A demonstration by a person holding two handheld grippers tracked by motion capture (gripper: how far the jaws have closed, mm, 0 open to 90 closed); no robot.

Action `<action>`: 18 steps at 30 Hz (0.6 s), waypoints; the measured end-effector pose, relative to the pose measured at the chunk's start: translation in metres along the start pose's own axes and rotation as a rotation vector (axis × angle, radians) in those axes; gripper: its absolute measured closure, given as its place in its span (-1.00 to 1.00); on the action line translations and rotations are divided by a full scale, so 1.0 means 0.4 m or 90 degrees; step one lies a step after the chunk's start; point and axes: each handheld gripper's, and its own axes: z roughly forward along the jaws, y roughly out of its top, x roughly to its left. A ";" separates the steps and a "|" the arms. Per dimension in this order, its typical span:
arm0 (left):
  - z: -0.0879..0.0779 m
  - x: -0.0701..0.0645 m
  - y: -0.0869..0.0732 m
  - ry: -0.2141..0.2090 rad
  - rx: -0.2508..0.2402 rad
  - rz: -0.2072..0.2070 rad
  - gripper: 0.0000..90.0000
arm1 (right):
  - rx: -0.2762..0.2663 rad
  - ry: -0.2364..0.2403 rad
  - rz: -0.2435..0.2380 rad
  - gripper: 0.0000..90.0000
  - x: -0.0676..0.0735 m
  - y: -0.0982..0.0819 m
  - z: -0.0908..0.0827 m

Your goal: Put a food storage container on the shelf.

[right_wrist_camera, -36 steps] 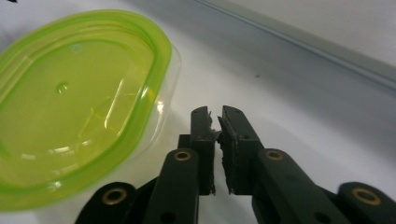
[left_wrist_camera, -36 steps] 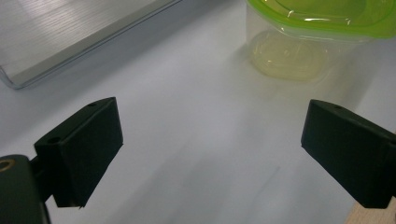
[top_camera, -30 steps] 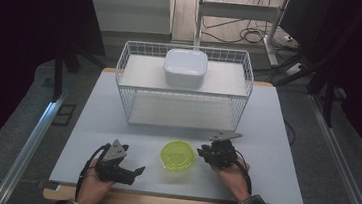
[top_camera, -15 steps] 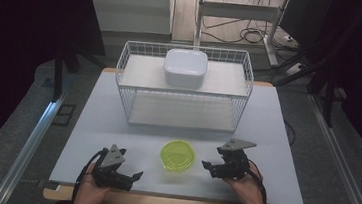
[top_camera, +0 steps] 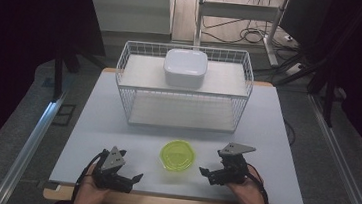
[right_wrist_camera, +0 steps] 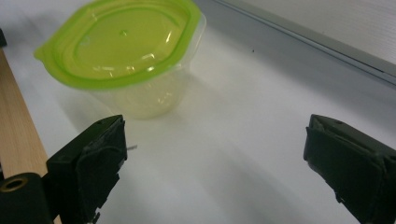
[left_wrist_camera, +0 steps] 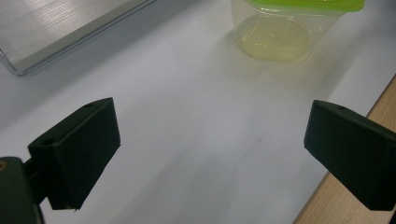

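Green-lidded container (top_camera: 178,155) stands on the table (top_camera: 275,141) between both grippers; right gripper (top_camera: 205,174) jaws, just opened wide, hold nothing; left gripper (top_camera: 134,179) likewise.

Both hands low at near table edge, forearms in from bottom. Left gripper (top_camera: 134,179) – jaws wide apart, nothing between, pointing right. Right gripper (top_camera: 204,174) – jaws just been opening, now wide, empty, pointing left.

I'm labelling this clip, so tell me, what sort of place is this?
Probably a lab or workshop set up for recording, not a home: a white-topped table walled by dark curtains, cables on the floor behind, and a wire basket and a green-lidded container laid out as props.
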 end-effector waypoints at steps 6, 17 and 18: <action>0.002 -0.002 0.000 0.002 0.000 0.007 -0.93 | 0.007 0.034 0.046 -0.93 0.000 0.016 0.007; 0.005 -0.004 0.000 -0.002 0.004 0.008 -0.93 | 0.025 0.101 0.115 -0.46 -0.010 0.069 0.026; 0.006 -0.004 0.000 -0.001 0.004 0.010 -0.93 | 0.023 0.108 0.122 -0.32 -0.014 0.079 0.031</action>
